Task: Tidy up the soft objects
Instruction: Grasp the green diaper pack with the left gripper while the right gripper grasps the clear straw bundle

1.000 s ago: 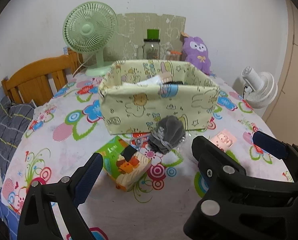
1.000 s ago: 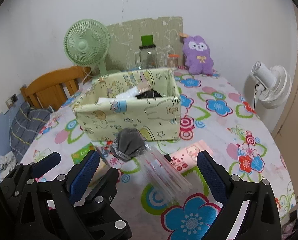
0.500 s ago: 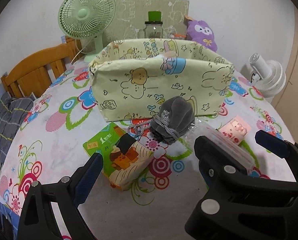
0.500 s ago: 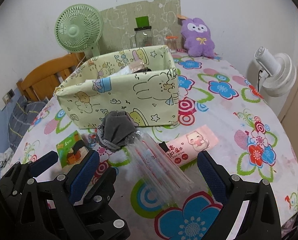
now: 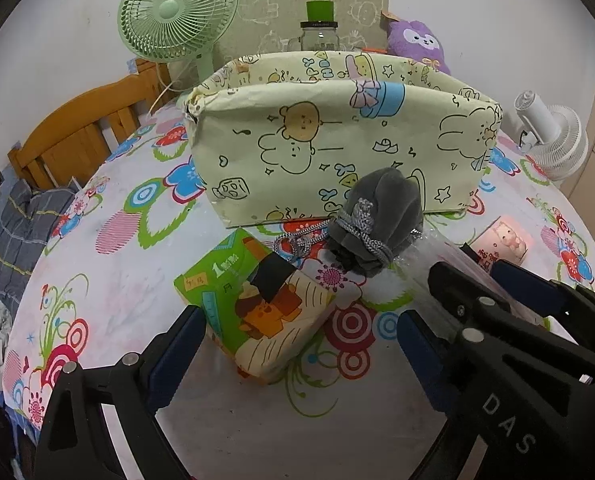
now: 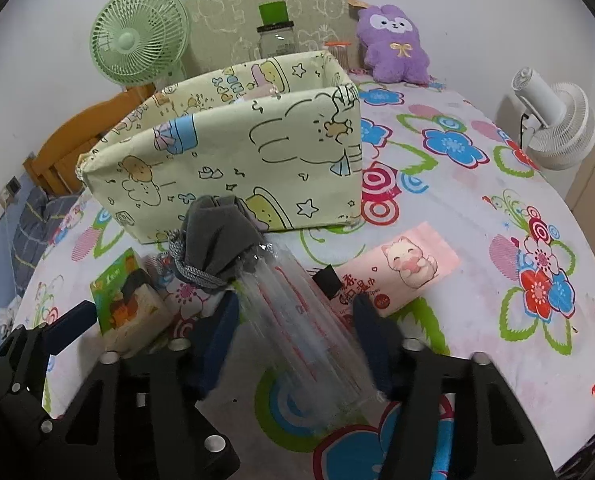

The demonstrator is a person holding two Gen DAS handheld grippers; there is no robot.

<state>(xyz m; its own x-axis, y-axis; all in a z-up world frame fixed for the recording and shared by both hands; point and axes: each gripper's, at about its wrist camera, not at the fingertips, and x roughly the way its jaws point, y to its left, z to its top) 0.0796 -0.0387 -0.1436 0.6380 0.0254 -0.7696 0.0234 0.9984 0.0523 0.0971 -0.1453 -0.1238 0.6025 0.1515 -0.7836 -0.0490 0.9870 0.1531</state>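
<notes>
Lower now, right claw (image 6: 295,320) is closing around a clear packet (image 6: 305,328), contact seemingly blurred; left claw (image 5: 297,344) gapes empty.

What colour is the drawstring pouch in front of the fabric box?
Dark grey pouch, lighter grey cord; clearest in the left wrist view.

1. One fabric storage box (image 6: 233,156), mid-table.
2. One grey drawstring pouch (image 6: 217,240).
3. Two tissue packs: green (image 5: 257,304), pink (image 6: 401,268).
4. One clear plastic packet (image 6: 305,336).
5. Two fans: green (image 6: 137,36), white (image 6: 553,124).
6. One purple plush toy (image 6: 393,48), at the far edge.
7. One glass jar (image 6: 275,36).
</notes>
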